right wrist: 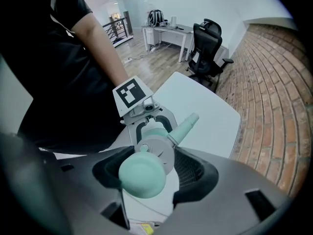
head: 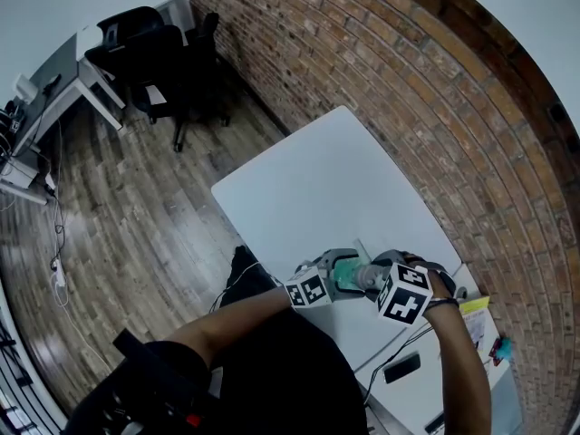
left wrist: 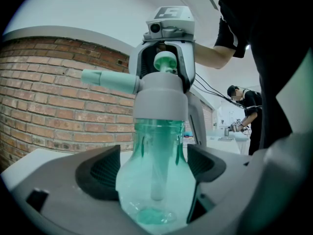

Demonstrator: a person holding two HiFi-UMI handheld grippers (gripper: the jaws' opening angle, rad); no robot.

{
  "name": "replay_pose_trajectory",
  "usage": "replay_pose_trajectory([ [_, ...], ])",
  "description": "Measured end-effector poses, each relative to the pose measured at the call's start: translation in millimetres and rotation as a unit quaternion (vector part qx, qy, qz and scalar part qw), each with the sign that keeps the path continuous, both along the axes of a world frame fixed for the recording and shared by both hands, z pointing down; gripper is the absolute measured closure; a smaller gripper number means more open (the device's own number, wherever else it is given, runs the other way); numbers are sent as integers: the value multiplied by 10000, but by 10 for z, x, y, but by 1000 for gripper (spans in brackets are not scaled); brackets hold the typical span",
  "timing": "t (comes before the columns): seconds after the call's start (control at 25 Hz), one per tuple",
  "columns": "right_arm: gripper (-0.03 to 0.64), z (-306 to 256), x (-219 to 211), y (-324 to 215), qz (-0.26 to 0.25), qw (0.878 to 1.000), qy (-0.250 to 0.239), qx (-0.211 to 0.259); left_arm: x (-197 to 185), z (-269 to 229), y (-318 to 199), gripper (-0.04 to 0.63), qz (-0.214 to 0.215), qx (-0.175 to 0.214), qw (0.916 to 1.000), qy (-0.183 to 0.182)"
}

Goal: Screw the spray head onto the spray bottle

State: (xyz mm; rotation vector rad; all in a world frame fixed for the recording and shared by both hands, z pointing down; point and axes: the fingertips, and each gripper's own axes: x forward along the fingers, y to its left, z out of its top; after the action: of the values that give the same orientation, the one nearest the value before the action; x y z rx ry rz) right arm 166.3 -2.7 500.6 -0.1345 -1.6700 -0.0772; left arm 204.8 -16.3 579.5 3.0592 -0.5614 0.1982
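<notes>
Above the white table (head: 317,198), both grippers hold one spray bottle between them. Its clear green body (left wrist: 156,180) sits between the black pads of my left gripper (left wrist: 156,166), which press on both of its sides. A grey spray head (left wrist: 160,94) sits on the neck, its mint nozzle (left wrist: 108,79) pointing left. My right gripper (right wrist: 149,168) is shut around that spray head (right wrist: 159,148), with the mint pump button (right wrist: 142,174) nearest its camera. In the head view the bottle (head: 349,275) lies between the left gripper (head: 333,279) and the right gripper (head: 379,277).
A brick wall (head: 408,107) runs along the table's far side. Black office chairs (head: 159,62) and a desk (head: 54,98) stand on the wood floor at the left. A black device (head: 401,368) and a yellow item (head: 474,308) lie near the table's right end. Another person (left wrist: 247,111) stands far off.
</notes>
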Motion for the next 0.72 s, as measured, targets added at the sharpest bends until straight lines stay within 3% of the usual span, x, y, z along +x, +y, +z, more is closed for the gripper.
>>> replay_pose_trajectory([
  [0.24, 357, -4, -15, -14, 640, 9978, -170, -59, -13, -6, 15, 178, 0, 22, 10000, 0],
  [0.72, 357, 3, 4, -48, 1301, 9907, -378, -134, 3, -1, 0, 178, -62, 48, 10000, -6],
])
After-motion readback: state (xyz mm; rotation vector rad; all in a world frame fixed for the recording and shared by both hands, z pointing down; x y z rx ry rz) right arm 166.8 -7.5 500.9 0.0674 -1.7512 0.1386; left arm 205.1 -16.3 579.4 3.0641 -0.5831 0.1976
